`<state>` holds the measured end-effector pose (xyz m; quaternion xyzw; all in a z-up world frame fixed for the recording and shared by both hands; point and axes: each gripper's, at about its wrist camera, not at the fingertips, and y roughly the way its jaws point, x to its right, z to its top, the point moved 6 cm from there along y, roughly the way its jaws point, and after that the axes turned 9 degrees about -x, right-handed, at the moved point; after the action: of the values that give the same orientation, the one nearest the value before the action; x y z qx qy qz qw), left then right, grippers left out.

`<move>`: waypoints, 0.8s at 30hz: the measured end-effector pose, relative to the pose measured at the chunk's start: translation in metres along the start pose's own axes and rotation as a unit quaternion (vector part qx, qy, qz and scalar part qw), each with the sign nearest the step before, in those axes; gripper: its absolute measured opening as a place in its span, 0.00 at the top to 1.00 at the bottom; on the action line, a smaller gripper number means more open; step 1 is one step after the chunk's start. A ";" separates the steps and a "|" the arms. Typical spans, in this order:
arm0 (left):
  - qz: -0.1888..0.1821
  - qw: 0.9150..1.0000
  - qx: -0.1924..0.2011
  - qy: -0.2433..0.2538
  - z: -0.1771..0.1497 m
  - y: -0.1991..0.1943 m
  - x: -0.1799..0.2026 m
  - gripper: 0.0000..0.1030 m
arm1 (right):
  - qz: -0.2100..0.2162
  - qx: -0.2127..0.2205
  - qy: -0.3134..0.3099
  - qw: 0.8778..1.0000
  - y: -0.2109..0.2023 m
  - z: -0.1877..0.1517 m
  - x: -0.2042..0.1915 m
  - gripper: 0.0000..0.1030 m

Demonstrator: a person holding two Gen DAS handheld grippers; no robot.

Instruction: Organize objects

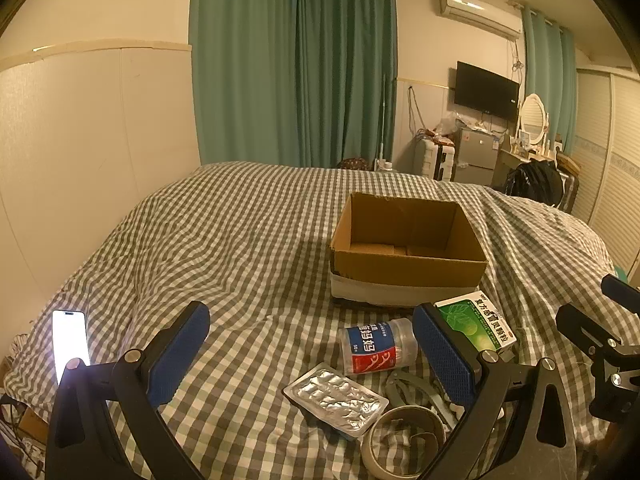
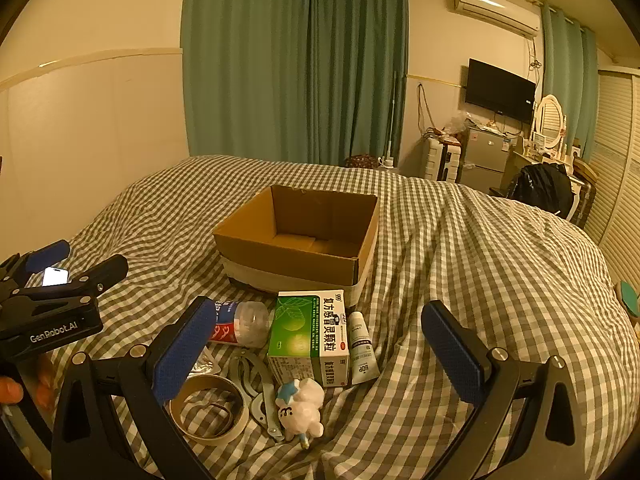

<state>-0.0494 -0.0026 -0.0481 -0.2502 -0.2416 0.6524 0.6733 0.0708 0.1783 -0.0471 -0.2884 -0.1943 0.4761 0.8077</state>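
Observation:
An open cardboard box (image 1: pixel 404 252) (image 2: pixel 304 240) stands empty on the checked bed. In front of it lie a green medicine box (image 2: pixel 310 338) (image 1: pixel 478 320), a clear bottle with a red and blue label (image 1: pixel 378 346) (image 2: pixel 240 324), a foil blister pack (image 1: pixel 336 398), a tape roll (image 2: pixel 208 410) (image 1: pixel 404 442), grey metal pliers (image 2: pixel 256 388), a white tube (image 2: pixel 362 348) and a small white toy (image 2: pixel 302 406). My left gripper (image 1: pixel 312 352) hovers open above the bottle and blister pack. My right gripper (image 2: pixel 320 348) is open over the medicine box.
A lit phone (image 1: pixel 70 342) lies on the bed at the left. Green curtains (image 1: pixel 292 64) hang behind the bed. A TV (image 2: pixel 500 88), a small fridge (image 2: pixel 484 152) and a dressing table with a mirror (image 2: pixel 550 120) stand at the far right.

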 end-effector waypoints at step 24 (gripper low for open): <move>-0.017 1.000 -0.010 0.016 -0.003 0.007 0.000 0.00 | 0.005 -0.012 -0.005 1.000 0.006 0.000 0.000 0.00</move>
<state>-0.0533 -0.0029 -0.0547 -0.2636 -0.2417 0.6339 0.6857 0.0666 0.1805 -0.0514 -0.2971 -0.2027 0.4791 0.8007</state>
